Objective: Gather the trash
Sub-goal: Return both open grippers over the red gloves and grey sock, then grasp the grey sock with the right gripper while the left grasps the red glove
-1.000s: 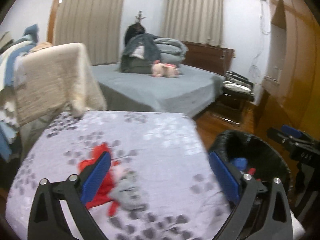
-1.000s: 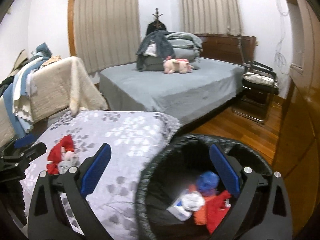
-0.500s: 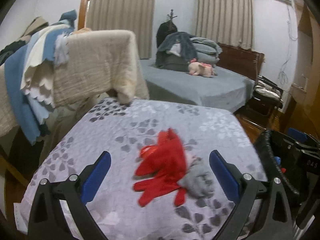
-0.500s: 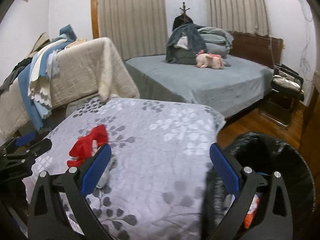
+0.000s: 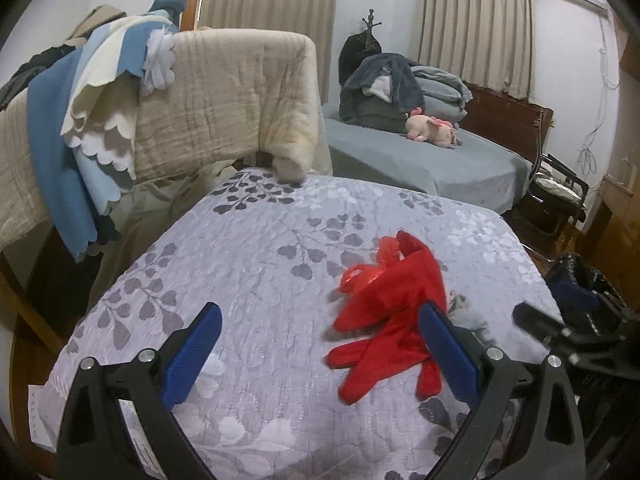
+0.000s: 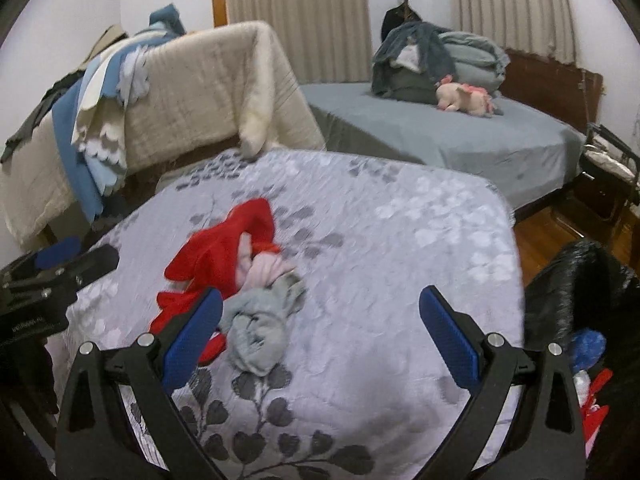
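A crumpled red glove-like piece of trash (image 5: 394,300) lies on the grey leaf-patterned table cover (image 5: 260,264), with a grey and pink wad (image 6: 262,320) beside it. My left gripper (image 5: 320,352) is open and empty above the cover, its right finger over the red piece's edge. My right gripper (image 6: 320,332) is open and empty, its left finger just over the wad and the red piece (image 6: 224,256). A black-lined trash bin (image 6: 576,304) with blue and red trash inside stands at the table's right edge.
A chair draped with beige and blue blankets (image 5: 192,100) stands behind the table. A grey bed (image 6: 460,136) with folded clothes and a pink plush toy lies beyond. A dark folding chair (image 5: 556,196) stands on the wooden floor to the right.
Both grippers have swung left, away from the bin and over the table. The red and grey trash now sits between and under the fingers. Both stay open.
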Tool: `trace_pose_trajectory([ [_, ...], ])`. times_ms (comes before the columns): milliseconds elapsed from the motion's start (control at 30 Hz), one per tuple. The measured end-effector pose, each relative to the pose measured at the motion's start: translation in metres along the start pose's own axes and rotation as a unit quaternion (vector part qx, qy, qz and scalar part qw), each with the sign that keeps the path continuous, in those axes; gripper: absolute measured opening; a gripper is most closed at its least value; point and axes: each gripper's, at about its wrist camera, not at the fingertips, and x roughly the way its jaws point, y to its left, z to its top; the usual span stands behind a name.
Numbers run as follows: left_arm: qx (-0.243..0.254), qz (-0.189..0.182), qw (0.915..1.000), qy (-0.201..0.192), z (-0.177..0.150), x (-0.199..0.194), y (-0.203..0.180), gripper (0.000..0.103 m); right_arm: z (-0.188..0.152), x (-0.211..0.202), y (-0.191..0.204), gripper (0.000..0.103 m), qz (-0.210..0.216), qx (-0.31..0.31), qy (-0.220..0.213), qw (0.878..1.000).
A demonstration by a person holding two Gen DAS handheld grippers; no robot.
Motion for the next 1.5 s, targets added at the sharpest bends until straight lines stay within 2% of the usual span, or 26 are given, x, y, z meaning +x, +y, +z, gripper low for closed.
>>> trace_pose_trajectory([
  [333,-0.012,0.003,0.9999,0.011,-0.006,0.012,0.014,0.097,-0.009,0.029,0.023,0.093,0.018,-0.01,0.034,0.999],
  [533,-0.017,0.002,0.9998,0.014,-0.007,0.014,0.018,0.097,-0.013,0.043,0.029,0.075,0.036,-0.016,0.064,0.997],
  [633,-0.016,0.001,0.9998,0.013,-0.007,0.014,0.018,0.097,-0.015,0.047,0.032,0.056,0.052,-0.019,0.076,0.996],
  [667,-0.015,0.0,0.9998,0.014,-0.007,0.015,0.018,0.097,-0.016,0.047,0.032,0.046,0.059,-0.018,0.081,0.995],
  [800,-0.014,-0.005,0.9998,0.016,-0.008,0.016,0.014,0.096,-0.017,0.046,0.03,0.039,0.077,-0.011,0.086,0.993],
  [1100,-0.005,-0.022,0.9996,0.015,-0.004,0.018,-0.007,0.095,-0.01,0.026,0.007,0.039,0.065,0.002,0.066,0.996],
  [1500,0.013,-0.064,0.9975,0.027,-0.003,0.037,-0.046,0.081,-0.001,0.015,-0.04,0.039,0.023,0.026,0.05,0.998],
])
